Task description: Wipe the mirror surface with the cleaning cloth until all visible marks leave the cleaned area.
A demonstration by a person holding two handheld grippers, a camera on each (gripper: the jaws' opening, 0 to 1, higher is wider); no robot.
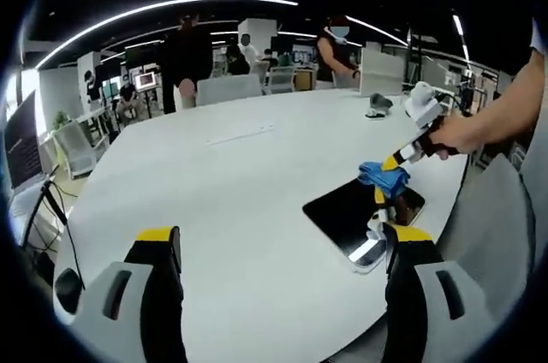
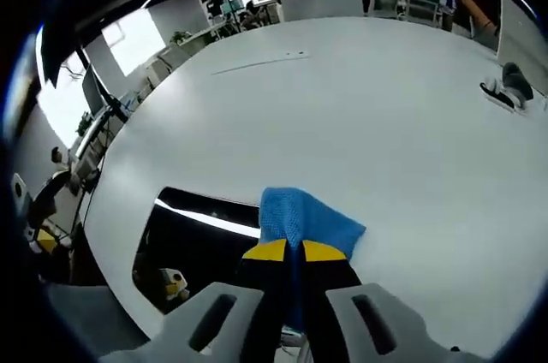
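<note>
In the left gripper view, the dark, glossy rectangular mirror lies flat near the white table's edge, likely fragile and slick, while the left gripper hovers wide open, empty. In the right gripper view, the right gripper pinches the soft, light blue cleaning cloth tight by one bunched edge, a sound hold, draping it at the mirror's side.

Dark mirror flat on table edge, blue cloth apparently touching it
</note>
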